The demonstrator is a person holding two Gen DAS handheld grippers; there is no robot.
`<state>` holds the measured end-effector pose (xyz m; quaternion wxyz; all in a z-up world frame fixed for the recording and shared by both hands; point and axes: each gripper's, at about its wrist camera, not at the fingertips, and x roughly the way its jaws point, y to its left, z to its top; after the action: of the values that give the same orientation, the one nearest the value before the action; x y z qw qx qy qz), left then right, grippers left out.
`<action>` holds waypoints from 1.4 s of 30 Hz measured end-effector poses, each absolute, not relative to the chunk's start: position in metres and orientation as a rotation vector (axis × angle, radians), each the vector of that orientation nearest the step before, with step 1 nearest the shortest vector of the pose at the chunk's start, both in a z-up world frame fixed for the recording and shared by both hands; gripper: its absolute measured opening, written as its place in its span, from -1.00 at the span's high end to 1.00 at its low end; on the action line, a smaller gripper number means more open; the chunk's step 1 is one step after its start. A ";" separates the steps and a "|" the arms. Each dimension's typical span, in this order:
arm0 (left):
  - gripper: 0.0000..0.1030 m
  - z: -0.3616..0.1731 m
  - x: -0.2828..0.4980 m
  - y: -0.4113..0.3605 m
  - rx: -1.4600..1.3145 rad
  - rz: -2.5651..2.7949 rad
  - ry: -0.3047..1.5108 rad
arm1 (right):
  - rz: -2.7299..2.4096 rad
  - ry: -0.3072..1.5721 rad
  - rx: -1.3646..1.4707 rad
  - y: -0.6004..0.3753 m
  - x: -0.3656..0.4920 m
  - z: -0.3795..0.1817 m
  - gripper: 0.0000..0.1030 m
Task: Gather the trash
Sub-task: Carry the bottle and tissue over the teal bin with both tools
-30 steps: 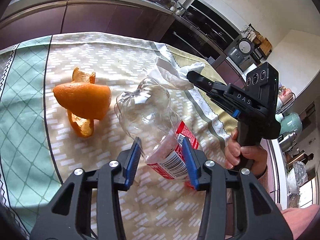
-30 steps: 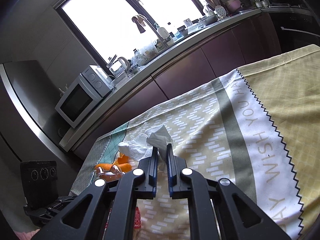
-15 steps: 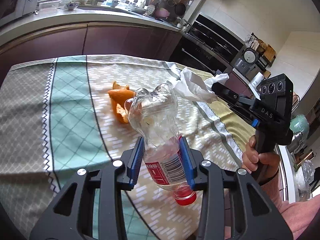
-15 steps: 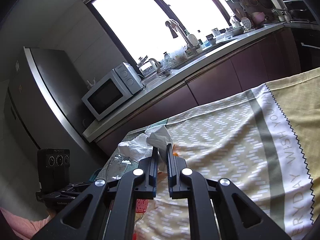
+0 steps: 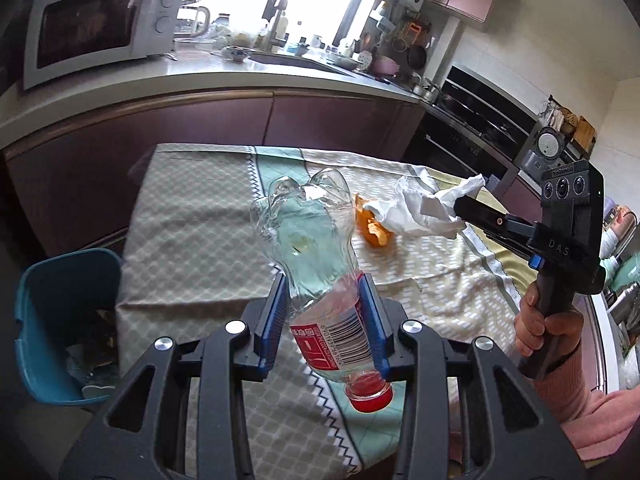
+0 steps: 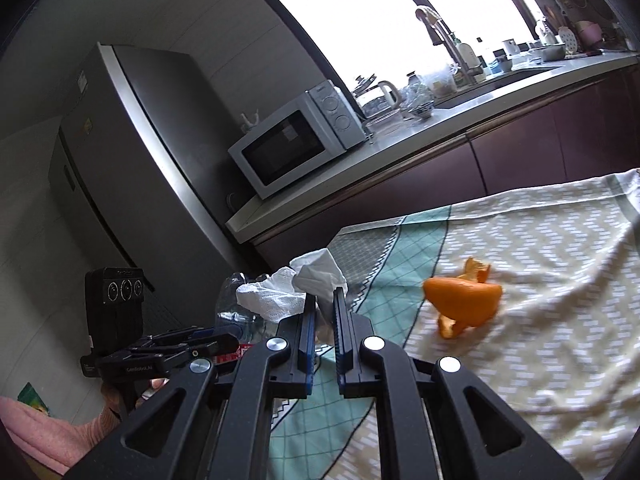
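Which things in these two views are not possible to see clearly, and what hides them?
- Bin contents, left wrist view: dark, partly behind the tablecloth edge.
- Orange peel, left wrist view: mostly behind the bottle and tissue.
- Bottle, right wrist view: hidden behind tissue and left hand-held gripper.
- Label text: too small.

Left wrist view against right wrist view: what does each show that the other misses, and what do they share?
Left wrist only: the teal bin beside the table, the bottle's red cap. Right wrist only: the refrigerator. Both: the crushed bottle clamped in the left tool, the tissue pinched in the right tool, the orange peel on the tablecloth, the microwave.
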<state>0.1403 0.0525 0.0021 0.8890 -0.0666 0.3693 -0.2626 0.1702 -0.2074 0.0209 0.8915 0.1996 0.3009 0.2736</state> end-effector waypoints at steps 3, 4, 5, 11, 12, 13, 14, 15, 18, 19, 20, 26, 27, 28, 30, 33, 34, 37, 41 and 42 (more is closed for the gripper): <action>0.29 0.009 0.133 0.080 -0.138 -0.491 0.745 | 0.616 0.643 0.409 -0.182 0.179 0.020 0.86; 0.29 0.011 0.132 0.090 -0.140 -0.474 0.738 | 0.636 0.651 0.408 -0.173 0.183 0.019 0.86; 0.29 0.013 0.131 0.098 -0.142 -0.460 0.732 | 0.654 0.658 0.406 -0.166 0.186 0.019 0.86; 0.29 0.023 0.125 0.147 -0.153 -0.366 0.700 | 0.748 0.705 0.366 -0.110 0.205 0.016 0.86; 0.29 0.025 0.124 0.156 -0.154 -0.347 0.695 | 0.760 0.711 0.358 -0.102 0.208 0.016 0.86; 0.29 0.026 0.123 0.162 -0.155 -0.331 0.691 | 0.773 0.717 0.349 -0.093 0.211 0.016 0.86; 0.29 0.027 0.123 0.170 -0.157 -0.315 0.687 | 0.785 0.723 0.341 -0.085 0.214 0.015 0.86; 0.29 0.027 0.122 0.178 -0.160 -0.298 0.683 | 0.798 0.728 0.333 -0.077 0.218 0.015 0.86; 0.29 0.029 0.121 0.203 -0.166 -0.244 0.672 | 0.829 0.745 0.302 -0.053 0.230 0.013 0.86; 0.29 0.029 0.121 0.213 -0.170 -0.228 0.671 | 0.838 0.753 0.290 -0.044 0.233 0.012 0.86; 0.29 0.029 0.122 0.220 -0.174 -0.213 0.671 | 0.845 0.761 0.280 -0.036 0.237 0.011 0.86; 0.29 0.018 0.128 0.256 -0.194 -0.135 0.682 | 0.872 0.816 0.238 0.004 0.254 -0.001 0.86; 0.29 0.015 0.129 0.261 -0.197 -0.122 0.684 | 0.875 0.823 0.232 0.008 0.256 -0.003 0.86; 0.29 0.012 0.132 0.261 -0.198 -0.112 0.687 | 0.877 0.830 0.225 0.013 0.259 -0.005 0.86; 0.29 0.005 0.136 0.268 -0.205 -0.096 0.697 | 0.879 0.843 0.215 0.022 0.264 -0.010 0.86; 0.29 -0.006 0.142 0.277 -0.214 -0.081 0.710 | 0.879 0.866 0.198 0.034 0.269 -0.017 0.86; 0.29 -0.009 0.144 0.278 -0.213 -0.078 0.714 | 0.879 0.875 0.194 0.038 0.271 -0.019 0.86; 0.29 -0.018 0.152 0.279 -0.212 -0.068 0.726 | 0.868 0.896 0.179 0.048 0.278 -0.027 0.86; 0.29 -0.027 0.163 0.278 -0.205 -0.054 0.740 | 0.849 0.926 0.165 0.061 0.283 -0.037 0.86; 0.29 -0.029 0.165 0.279 -0.203 -0.051 0.744 | 0.845 0.933 0.164 0.064 0.284 -0.040 0.86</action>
<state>0.1654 0.2788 -0.0294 0.9263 -0.0988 0.3627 -0.0249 0.2836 0.0640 -0.0401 0.8052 0.0768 0.4360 0.3946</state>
